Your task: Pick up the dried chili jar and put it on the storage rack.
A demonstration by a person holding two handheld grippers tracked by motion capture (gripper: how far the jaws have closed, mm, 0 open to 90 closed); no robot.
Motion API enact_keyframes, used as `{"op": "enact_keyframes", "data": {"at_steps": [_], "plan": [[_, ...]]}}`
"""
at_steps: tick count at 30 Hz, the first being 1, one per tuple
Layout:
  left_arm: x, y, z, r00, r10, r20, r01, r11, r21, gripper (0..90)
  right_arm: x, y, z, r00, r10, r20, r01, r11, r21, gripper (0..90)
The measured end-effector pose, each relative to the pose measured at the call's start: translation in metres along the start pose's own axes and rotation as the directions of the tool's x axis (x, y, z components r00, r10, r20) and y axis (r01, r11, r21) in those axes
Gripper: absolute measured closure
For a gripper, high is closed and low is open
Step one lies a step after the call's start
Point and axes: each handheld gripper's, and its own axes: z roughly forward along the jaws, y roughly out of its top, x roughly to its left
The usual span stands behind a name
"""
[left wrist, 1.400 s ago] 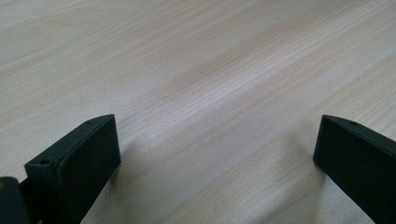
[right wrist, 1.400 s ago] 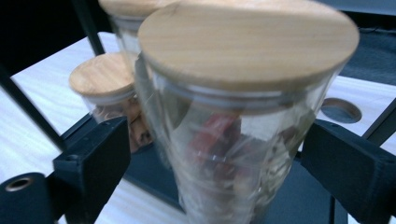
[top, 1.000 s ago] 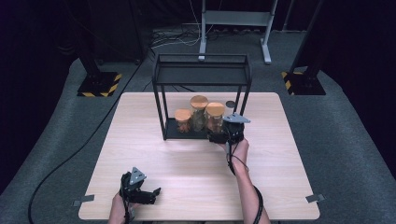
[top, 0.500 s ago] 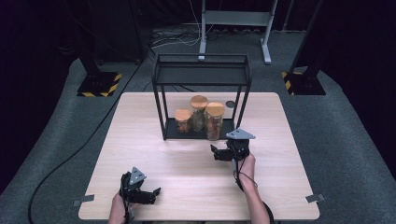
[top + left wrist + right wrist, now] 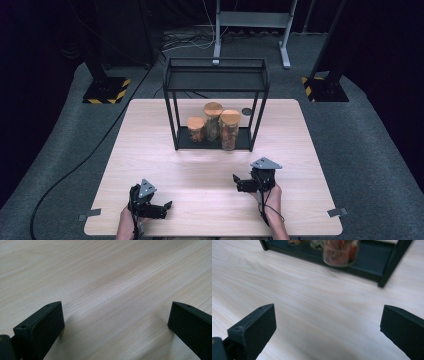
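High view: right tool (image 5: 239,182) lower centre, jaws just opened, empty; jars (image 5: 230,129) shelved; left tool (image 5: 163,208) released. Next: rest.

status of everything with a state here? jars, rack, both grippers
Tall glass jar with cork lid: upright, lidded, on the rack's bottom shelf.
Short glass jar with cork lid: upright, lidded, same shelf.
Front right glass jar with cork lid: upright, lidded, same shelf.
Black metal rack: standing, top shelf bare.
Left gripper: open, nothing between the jaws.
Right gripper: jaws just opening, now wide, nothing between them.
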Motion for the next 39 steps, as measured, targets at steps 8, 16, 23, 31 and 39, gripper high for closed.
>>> {"op": "enact_keyframes", "data": {"at_steps": [8,16,23,31,39], "plan": [[0.000,0.000,0.000,1.0000,0.000,0.000,0.000,1.0000,0.000,0.0,-0.012,-0.031,-0.018,0.9983,0.048,0.034,-0.049,0.999,0.022,0.0],[0.000,0.000,0.000,1.0000,0.000,0.000,0.000,1.0000,0.001,0.0,-0.019,-0.044,-0.027,0.9977,0.056,0.038,-0.057,0.997,0.042,0.0],[0.000,0.000,0.000,1.0000,-0.001,-0.001,0.001,1.0000,0.000,0.0,-0.019,-0.045,-0.028,0.9983,0.050,0.030,-0.051,0.998,0.036,0.2],[0.000,0.000,0.000,1.0000,-0.001,-0.001,0.001,1.0000,0.000,0.0,-0.019,-0.046,-0.030,0.9976,0.051,0.046,-0.052,0.998,0.021,0.3],[0.000,0.000,0.000,1.0000,-0.001,-0.001,0.001,1.0000,0.000,0.0,-0.018,-0.045,-0.029,0.9985,0.038,0.038,-0.039,0.999,0.035,0.2]]}}
